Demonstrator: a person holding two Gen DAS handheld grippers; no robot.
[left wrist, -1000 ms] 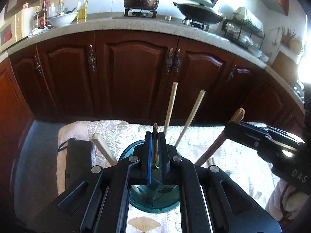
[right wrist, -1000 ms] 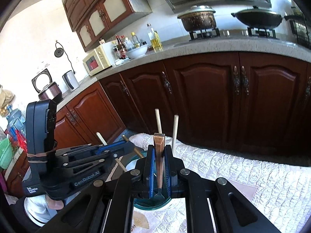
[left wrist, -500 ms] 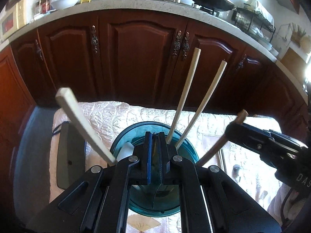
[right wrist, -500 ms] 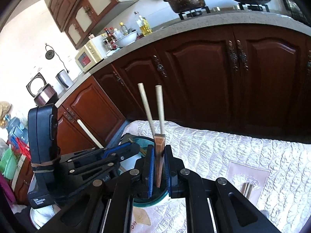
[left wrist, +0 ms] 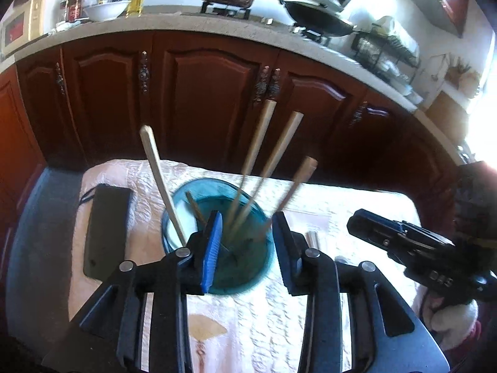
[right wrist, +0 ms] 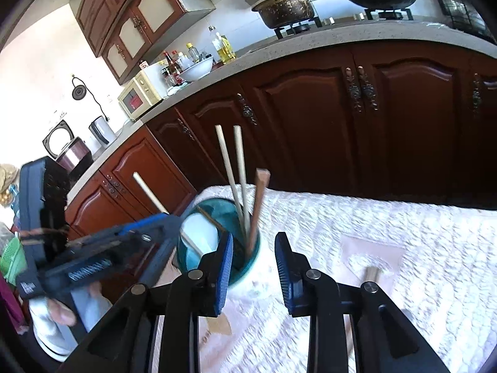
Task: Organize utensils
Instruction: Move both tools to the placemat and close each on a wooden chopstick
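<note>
A teal holder (left wrist: 248, 273) stands on the quilted cloth with several wooden utensils in it: two pale chopsticks (left wrist: 264, 143), a pale flat handle (left wrist: 155, 168), a brown handle (left wrist: 298, 183) and a thin dark stick (left wrist: 194, 206). My left gripper (left wrist: 248, 217) hangs just above its near rim; its jaws are opening and press on nothing. My right gripper (right wrist: 254, 236) sits beside the holder (right wrist: 198, 248) on its right, jaws also opening, with the brown handle (right wrist: 259, 199) free ahead of them. Each gripper shows in the other's view, the right gripper (left wrist: 357, 222) and the left gripper (right wrist: 167, 220).
A flat black case (left wrist: 105, 230) lies on the cloth left of the holder. A metal utensil (right wrist: 369, 272) rests on the cloth to the right. Dark wooden cabinets (left wrist: 202, 99) under a stone counter stand close behind the table. A hand (right wrist: 59, 310) holds the left gripper.
Both grippers were shut on utensils standing in the holder, the left on the thin dark stick, the right on the brown handle. Both have opened and let go, and the utensils stay in the holder.
</note>
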